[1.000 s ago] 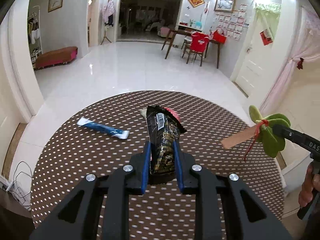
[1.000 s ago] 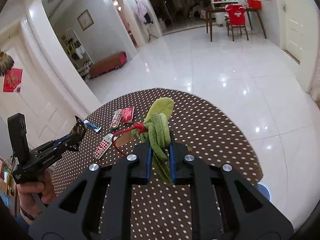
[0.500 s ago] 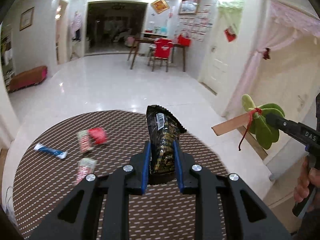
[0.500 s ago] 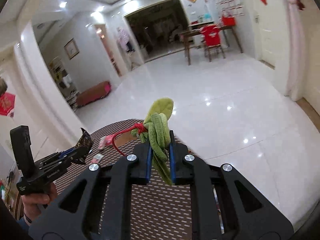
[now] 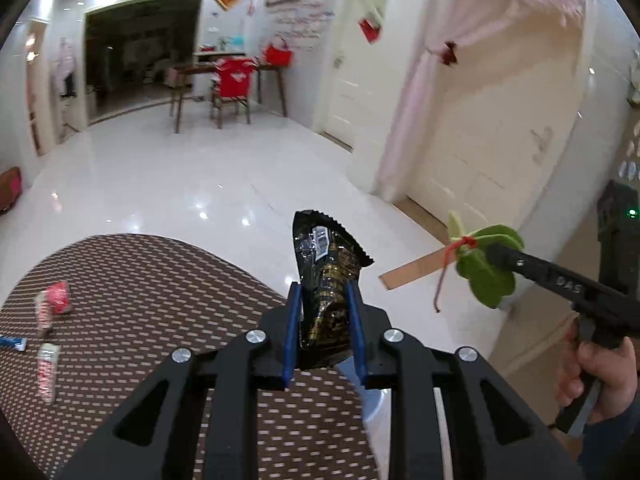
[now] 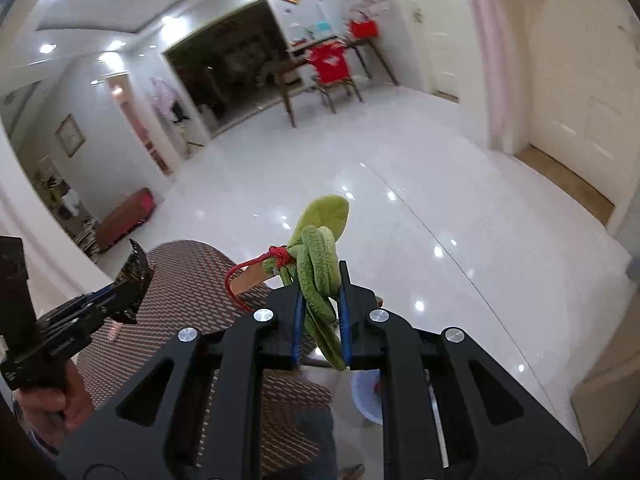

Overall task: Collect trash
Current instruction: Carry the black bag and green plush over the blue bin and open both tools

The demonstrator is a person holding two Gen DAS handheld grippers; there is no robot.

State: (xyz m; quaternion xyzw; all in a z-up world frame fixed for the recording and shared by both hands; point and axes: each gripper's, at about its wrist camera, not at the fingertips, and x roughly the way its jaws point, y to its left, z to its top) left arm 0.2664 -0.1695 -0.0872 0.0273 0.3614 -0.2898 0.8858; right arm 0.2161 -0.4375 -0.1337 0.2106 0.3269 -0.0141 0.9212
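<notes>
My left gripper (image 5: 324, 328) tilts downward past the edge of the dotted brown table (image 5: 160, 300), its blue pads pinching a black snack wrapper (image 5: 324, 280) that stands up between them. Out to its right, my right hand (image 5: 600, 376) grips the other handle, and that right gripper (image 6: 322, 320) also angles down, clamped on a bundle of green leaves (image 6: 316, 264) tied with red string to a flat wooden stick (image 5: 416, 270). Back on the table lie red-and-white wrappers (image 5: 50, 308) and a blue one (image 5: 12, 342). Beyond, glossy white floor (image 5: 180, 184) runs to a chair draped in red (image 5: 234, 80).
</notes>
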